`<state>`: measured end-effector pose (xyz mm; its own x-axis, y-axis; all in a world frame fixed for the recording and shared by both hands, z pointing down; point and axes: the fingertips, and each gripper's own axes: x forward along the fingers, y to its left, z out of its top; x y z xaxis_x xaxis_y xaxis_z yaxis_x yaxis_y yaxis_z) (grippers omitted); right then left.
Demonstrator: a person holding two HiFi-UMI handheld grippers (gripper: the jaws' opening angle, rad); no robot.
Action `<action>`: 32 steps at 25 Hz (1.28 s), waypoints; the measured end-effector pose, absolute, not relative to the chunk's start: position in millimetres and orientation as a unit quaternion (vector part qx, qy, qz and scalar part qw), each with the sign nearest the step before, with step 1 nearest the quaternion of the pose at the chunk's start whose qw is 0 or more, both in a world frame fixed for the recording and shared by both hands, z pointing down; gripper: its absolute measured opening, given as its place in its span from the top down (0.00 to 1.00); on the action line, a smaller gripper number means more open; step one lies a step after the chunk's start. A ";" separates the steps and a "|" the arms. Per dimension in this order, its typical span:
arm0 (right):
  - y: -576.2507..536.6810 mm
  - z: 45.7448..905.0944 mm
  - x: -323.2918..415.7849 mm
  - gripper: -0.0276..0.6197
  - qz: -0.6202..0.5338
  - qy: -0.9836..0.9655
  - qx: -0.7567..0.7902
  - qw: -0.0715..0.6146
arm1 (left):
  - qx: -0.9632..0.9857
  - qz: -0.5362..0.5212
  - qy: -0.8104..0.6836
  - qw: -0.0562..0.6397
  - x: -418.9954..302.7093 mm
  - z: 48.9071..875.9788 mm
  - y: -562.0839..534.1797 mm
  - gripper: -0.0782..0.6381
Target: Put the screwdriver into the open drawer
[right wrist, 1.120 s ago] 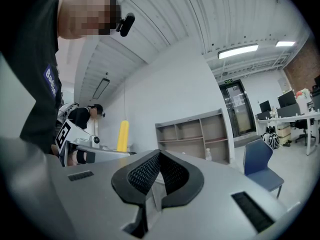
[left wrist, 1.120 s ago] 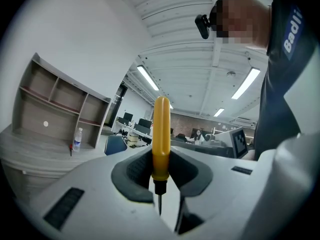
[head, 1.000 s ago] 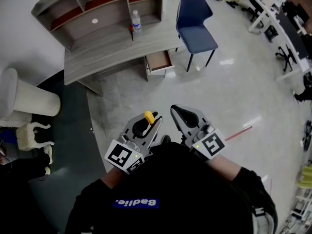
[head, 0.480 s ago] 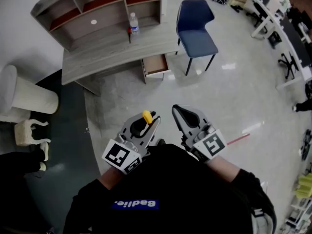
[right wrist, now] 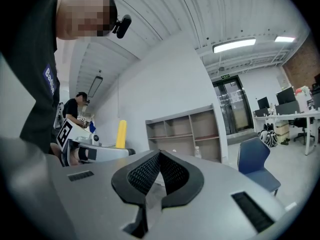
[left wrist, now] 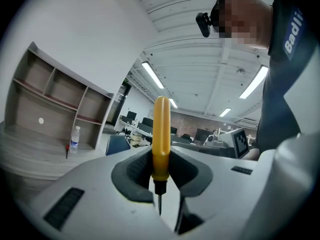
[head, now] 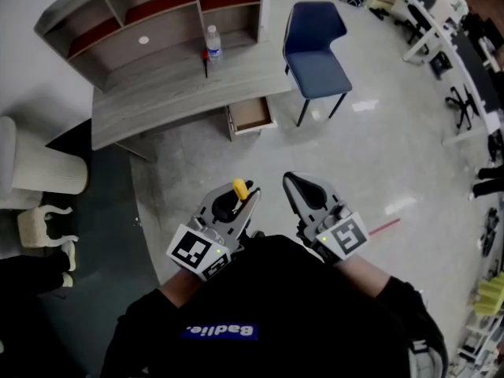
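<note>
A yellow-handled screwdriver (left wrist: 161,134) stands upright between the jaws of my left gripper (left wrist: 160,160), which is shut on its handle, the thin shaft pointing down. In the head view the screwdriver's handle (head: 240,188) sticks up from the left gripper (head: 239,203) close to my body. My right gripper (head: 298,189) is beside it, and its dark pads (right wrist: 150,171) meet with nothing between them. The open drawer (head: 250,115) juts from under the grey desk (head: 157,101), well ahead of both grippers across the floor.
A shelf unit (head: 150,18) stands on the desk, with a water bottle (head: 213,41) and a small red item (head: 205,56) in front of it. A blue chair (head: 315,46) is right of the drawer. White seats (head: 39,172) stand at the left, office desks (head: 441,22) at the far right.
The desk and drawer have slid left and a little down in the head view. Both grippers keep their places in front of my body, the screwdriver still gripped.
</note>
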<state>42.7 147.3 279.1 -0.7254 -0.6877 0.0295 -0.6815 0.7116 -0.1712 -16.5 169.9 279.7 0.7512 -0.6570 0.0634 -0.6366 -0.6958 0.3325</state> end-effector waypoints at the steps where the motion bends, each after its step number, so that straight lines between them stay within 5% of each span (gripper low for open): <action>1: 139.1 279.9 39.3 0.92 -0.085 0.924 -0.372 0.015 | 0.922 -0.031 -0.347 0.171 -18.2 280.7 161.5 0.80; 19: -4.1 296.7 -24.7 0.92 -0.088 0.897 -0.431 -0.036 | 0.938 -0.014 -0.299 0.176 -97.5 311.1 2.7 0.80; 32: -35.7 319.8 15.8 0.92 -0.113 0.898 -0.424 -0.032 | 0.928 0.021 -0.317 0.192 -55.7 341.0 -32.7 0.80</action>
<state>15.8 -35.7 319.8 -0.6385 -0.7541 0.1539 -0.7687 0.6150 -0.1759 -55.7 -32.7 341.0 0.7977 -0.5810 0.1616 -0.5974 -0.7245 0.3438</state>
